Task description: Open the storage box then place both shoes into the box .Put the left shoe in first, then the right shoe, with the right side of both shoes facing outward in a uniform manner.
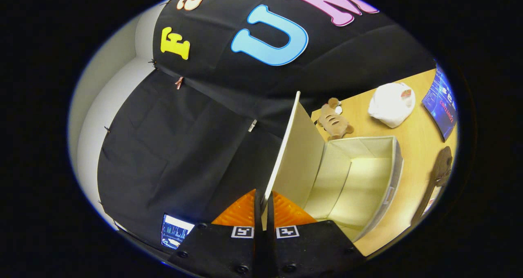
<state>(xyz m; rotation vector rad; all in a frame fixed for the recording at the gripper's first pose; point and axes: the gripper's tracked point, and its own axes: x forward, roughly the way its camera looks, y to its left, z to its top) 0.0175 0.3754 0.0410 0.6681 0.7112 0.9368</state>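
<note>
While gripper (pixel 263 204) clamps lid (pixel 292 155) edge between both fingers, lid stands near upright over storage box (pixel 394 167), box empty on table (pixel 412 127). Advice: swing lid fully back before letting go, else likely falls shut. Shoes not located.

The cream storage box (pixel 367 176) lies open and empty on the wooden table, its lid (pixel 296 155) raised upright.

no legible text, blue booklet (pixel 441 102) print too blurred, tongs (pixel 264 212) markers wordless
</note>
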